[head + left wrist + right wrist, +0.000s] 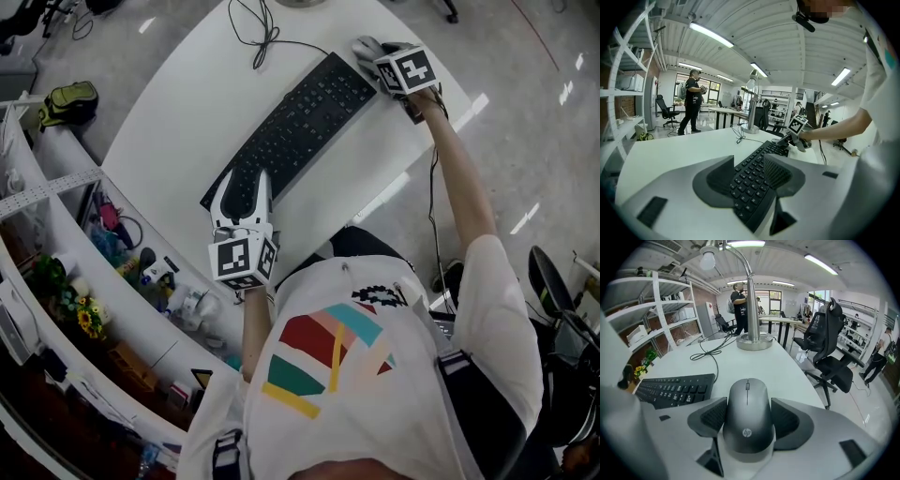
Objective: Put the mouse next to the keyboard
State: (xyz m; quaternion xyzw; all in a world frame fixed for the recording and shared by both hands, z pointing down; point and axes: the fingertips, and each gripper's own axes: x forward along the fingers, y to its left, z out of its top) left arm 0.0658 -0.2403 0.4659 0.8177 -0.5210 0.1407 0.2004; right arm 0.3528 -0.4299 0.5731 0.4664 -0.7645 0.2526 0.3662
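Note:
A black keyboard (300, 117) lies diagonally on the white table (197, 103). My left gripper (244, 183) stands open over the keyboard's near end, and in the left gripper view the keyboard (754, 176) runs between the jaws of the gripper (749, 157). A grey mouse (362, 43) rests on the table just off the keyboard's far end. My right gripper (372, 54) is shut on it. In the right gripper view, the pads press both sides of the mouse (747, 423) inside the gripper (748, 399), with the keyboard (675, 389) close on its left.
A black cable (262, 37) loops from the keyboard's far end towards a lamp base (753, 341). Cluttered shelves (112, 244) line the table's left side. An office chair (827, 348) stands off the table's right edge. A person (693, 101) stands far back.

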